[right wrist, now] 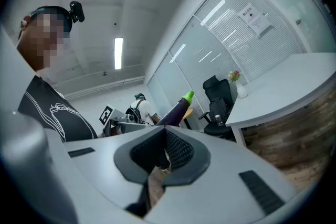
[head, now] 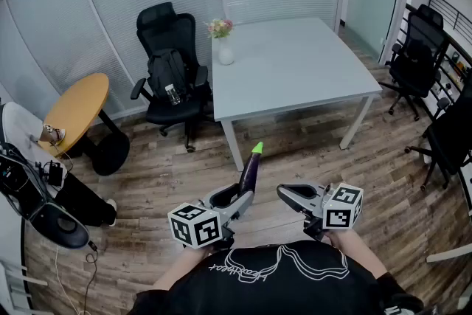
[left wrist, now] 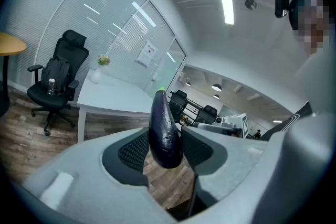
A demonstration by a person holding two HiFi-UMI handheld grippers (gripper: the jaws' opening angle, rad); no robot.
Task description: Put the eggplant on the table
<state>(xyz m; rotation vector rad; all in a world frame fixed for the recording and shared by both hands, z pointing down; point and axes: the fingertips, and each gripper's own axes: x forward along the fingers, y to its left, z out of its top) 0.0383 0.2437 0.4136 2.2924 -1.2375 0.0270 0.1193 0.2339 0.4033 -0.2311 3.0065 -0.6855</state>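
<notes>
In the head view the person stands on a wooden floor [head: 310, 151] and holds both grippers in front of the body. The left gripper [head: 234, 200] grasps the eggplant [head: 249, 173], which rises tilted from between its jaws, with the green tip up and toward the white worktop [head: 295, 63]. The eggplant is in the air, well apart from the worktop, and the floor lies between them. The right gripper [head: 289, 195] is just beside the left one. A vase with flowers [head: 223, 40] stands on the worktop's far left corner. A black office chair [head: 171, 77] with a backpack on its seat stands just beside that side. A round yellow table [head: 77, 111] is further left, and more black chairs [head: 413, 55] stand at the right.

In the left gripper view both pads press on the thick dark end of the eggplant. The worktop, the vase and the chair lie beyond it.

In the right gripper view the jaws are clenched together with nothing between them. Beyond them the eggplant points up to the right, and the worktop lies at the right.
</notes>
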